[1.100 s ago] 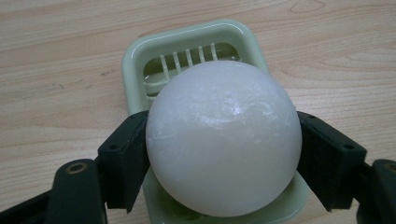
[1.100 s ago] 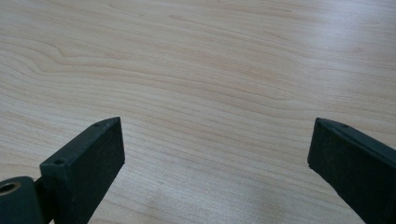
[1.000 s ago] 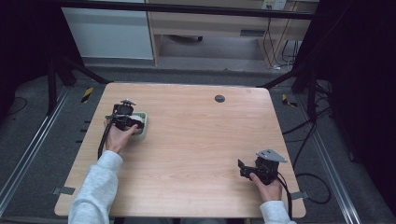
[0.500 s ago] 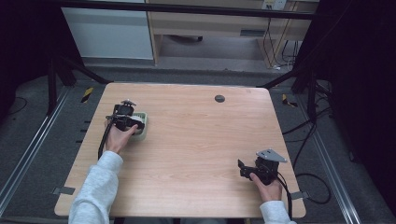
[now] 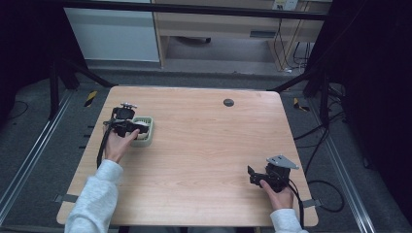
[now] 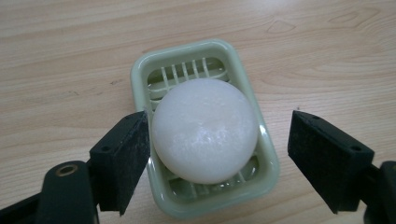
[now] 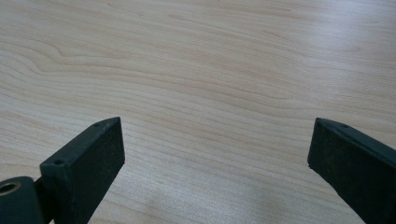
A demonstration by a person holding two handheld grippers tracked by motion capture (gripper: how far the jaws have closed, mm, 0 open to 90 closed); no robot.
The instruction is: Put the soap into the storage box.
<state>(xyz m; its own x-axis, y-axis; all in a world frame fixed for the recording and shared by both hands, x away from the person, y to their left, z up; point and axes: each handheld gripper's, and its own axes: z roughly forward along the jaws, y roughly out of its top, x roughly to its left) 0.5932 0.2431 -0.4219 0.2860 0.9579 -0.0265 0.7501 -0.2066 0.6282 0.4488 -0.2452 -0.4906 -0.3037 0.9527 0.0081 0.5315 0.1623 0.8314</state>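
Left gripper (image 6: 219,154) at table's 9 o'clock, jaws just opening, apart, pads off white round soap (image 6: 205,130) between them. Soap in green soap dish (image 6: 140,74) on wooden table (image 5: 209,145). Right gripper (image 7: 217,158) at 4 o'clock, jaws apart, nothing between.

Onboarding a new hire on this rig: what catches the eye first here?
A round white soap bar sitting in a pale green soap dish near the table's left edge. The left tongs hang over it, jaws just opened and apart from the soap. The right tongs wait open over bare wood at the near right corner.
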